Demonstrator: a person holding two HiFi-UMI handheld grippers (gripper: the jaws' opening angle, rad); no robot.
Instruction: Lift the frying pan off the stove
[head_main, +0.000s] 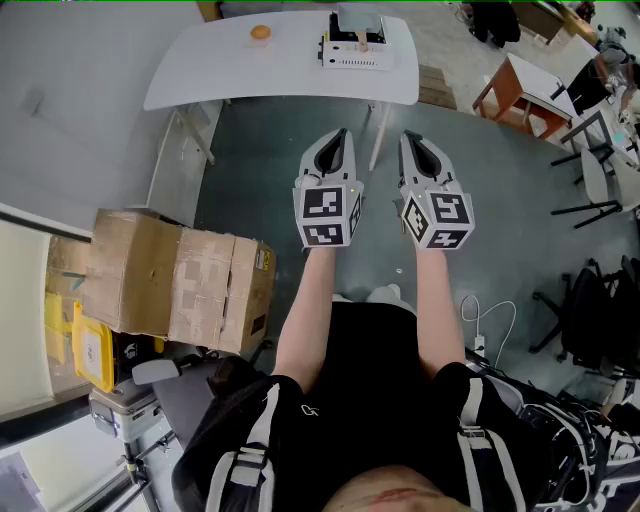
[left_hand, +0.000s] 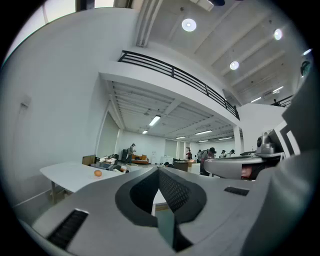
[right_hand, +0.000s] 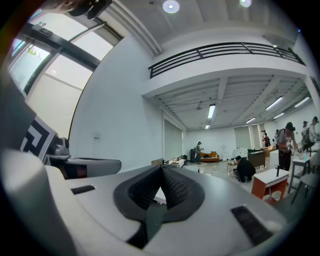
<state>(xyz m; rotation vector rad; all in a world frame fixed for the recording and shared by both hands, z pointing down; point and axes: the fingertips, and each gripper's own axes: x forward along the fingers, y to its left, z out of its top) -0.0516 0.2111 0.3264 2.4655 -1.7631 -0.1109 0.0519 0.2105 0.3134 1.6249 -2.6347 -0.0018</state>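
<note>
A white stove-like appliance (head_main: 355, 55) stands on the far white table (head_main: 200, 70), with a grey item (head_main: 360, 20) on top whose shape I cannot make out. Both grippers are held side by side in the air over the floor, well short of the table. The left gripper (head_main: 337, 140) is shut with nothing in it, and the left gripper view shows its jaws (left_hand: 159, 172) pressed together. The right gripper (head_main: 412, 140) is likewise shut and empty, its jaws (right_hand: 161, 172) meeting in the right gripper view. The other gripper shows at the side of each gripper view.
An orange ball (head_main: 260, 32) lies on the table left of the appliance. Cardboard boxes (head_main: 175, 280) stand at the left, black chairs (head_main: 590, 310) at the right, and a wood-legged desk (head_main: 520, 90) at the back right. A white cable (head_main: 480, 320) lies on the floor. People (right_hand: 282, 145) stand far off.
</note>
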